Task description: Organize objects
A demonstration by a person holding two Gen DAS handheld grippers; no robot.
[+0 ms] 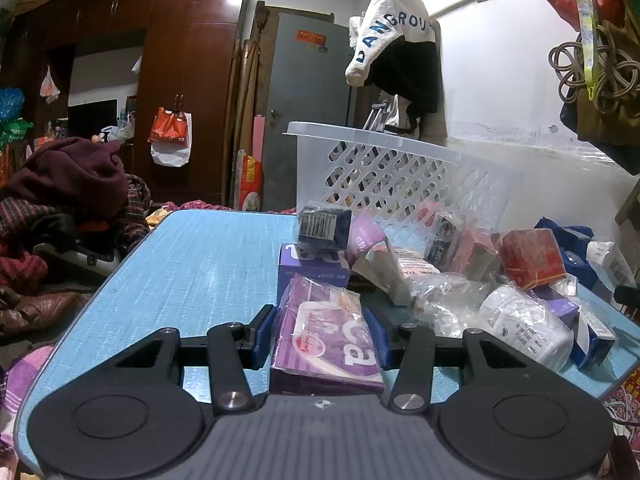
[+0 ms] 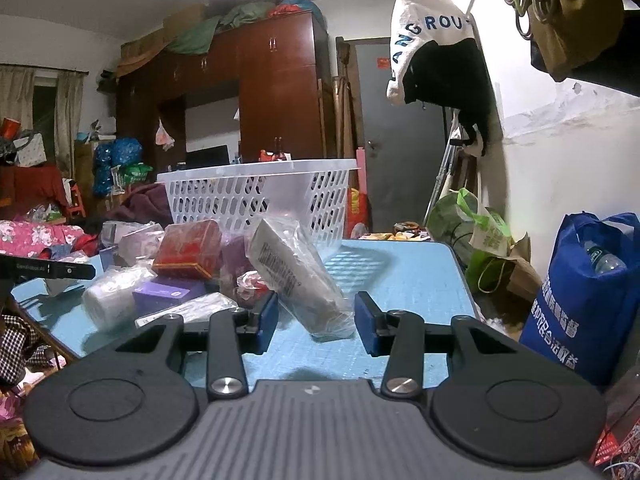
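**Left fingers clamped on purple pack, right fingers loose around wrapped box**

Your left gripper [image 1: 325,330] has its blue fingers [image 1: 264,330] pressed against both sides of a purple pack [image 1: 326,340] in clear wrap; the pack sits squarely between them, bottom end toward the camera, over the blue bench [image 1: 192,272]. Just past the fingertips is a purple box [image 1: 310,266] with a small dark box [image 1: 322,226] on top of it. Ahead and to the right of the fingers lies the pile: a red box [image 1: 532,258], a white bottle in plastic [image 1: 524,326], crumpled clear wrap (contents hard to tell). The white basket [image 1: 384,168] stands behind the pile, well ahead of the fingers.

Your right gripper [image 2: 316,322] is partly open, fingers [image 2: 366,324] apart, with a pale wrapped box [image 2: 298,276] leaning tilted between them. Its lower end and plastic sit in the gap; the left pad looks just beside the wrap and the right pad stands clear, so no firm grip (contact on the left side can't be told). Left of these fingers: the same red box [image 2: 188,248], a purple box [image 2: 168,294], the white bottle [image 2: 110,300]. The basket [image 2: 260,196] sits straight ahead beyond the pile, on the bench [image 2: 400,276]. A blue bag [image 2: 588,300] stands off to the right, below bench level.
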